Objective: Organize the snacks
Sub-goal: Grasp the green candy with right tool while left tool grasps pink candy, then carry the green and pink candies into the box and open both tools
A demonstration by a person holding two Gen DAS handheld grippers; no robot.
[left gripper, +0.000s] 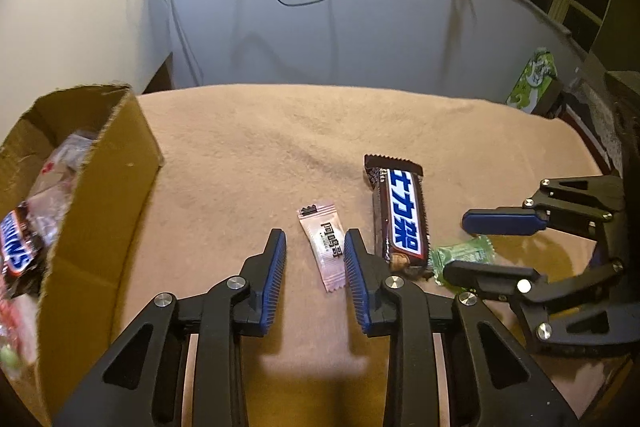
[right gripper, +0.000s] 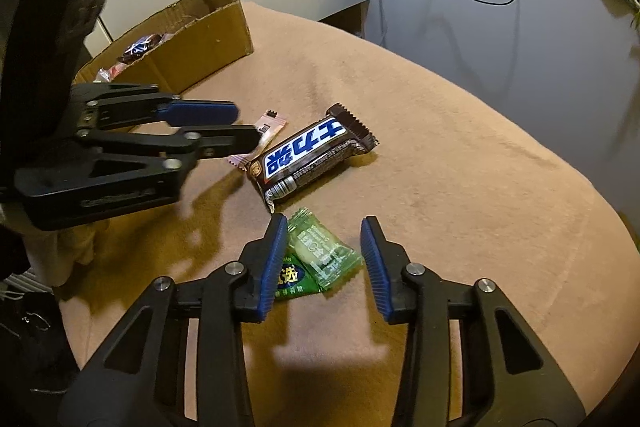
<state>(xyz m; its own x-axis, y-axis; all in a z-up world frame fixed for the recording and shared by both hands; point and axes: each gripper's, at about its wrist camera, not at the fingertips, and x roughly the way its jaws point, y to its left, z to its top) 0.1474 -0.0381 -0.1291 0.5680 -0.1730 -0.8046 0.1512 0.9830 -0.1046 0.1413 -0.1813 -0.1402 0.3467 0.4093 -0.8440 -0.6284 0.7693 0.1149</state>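
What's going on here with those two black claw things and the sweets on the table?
A person is tidying snacks with a claw-like gripper in each hand. The left gripper is lowered around a pink candy, jaws either side but not clamped yet. The right gripper straddles a green candy the same way. A chocolate bar lies between them on the tan cloth. The cardboard box at the left already holds other snacks, so these probably go there next.

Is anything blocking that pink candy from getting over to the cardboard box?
Nothing visible does. Between the pink candy and the cardboard box lies only bare tan cloth. The left gripper straddles the candy; its near-side finger stands on that side.
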